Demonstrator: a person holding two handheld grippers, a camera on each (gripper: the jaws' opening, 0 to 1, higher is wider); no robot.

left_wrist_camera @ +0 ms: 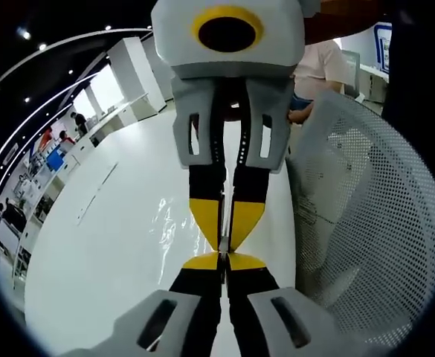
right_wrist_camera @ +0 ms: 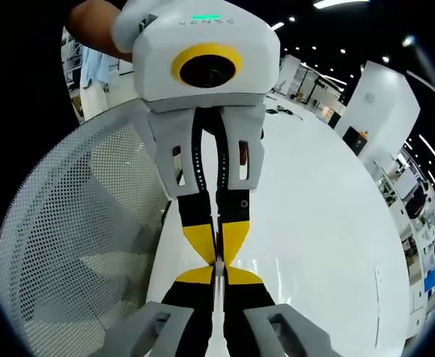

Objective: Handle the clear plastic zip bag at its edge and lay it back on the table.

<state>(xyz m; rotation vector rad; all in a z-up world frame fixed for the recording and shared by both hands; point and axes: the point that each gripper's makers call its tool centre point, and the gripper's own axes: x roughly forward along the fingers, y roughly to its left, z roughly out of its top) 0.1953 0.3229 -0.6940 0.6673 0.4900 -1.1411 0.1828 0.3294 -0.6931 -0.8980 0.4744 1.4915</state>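
Left hand-held gripper (left_wrist_camera: 223,262) and right hand-held gripper (right_wrist_camera: 218,269): tips meeting head-on, jaws closed, both pinching one edge of the clear plastic zip bag (left_wrist_camera: 174,227) above the white table (left_wrist_camera: 98,245); white mesh basket (left_wrist_camera: 366,223) just beside

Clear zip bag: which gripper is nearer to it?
Right, narrowly. The zip bag glints on the table just beside the right gripper; the left gripper, jaws closed, meets it tip to tip at the bag's near edge.

Glossy white table (left_wrist_camera: 113,245), clear crinkled plastic zip bag (left_wrist_camera: 174,223), perforated white mesh chair back (left_wrist_camera: 366,223)
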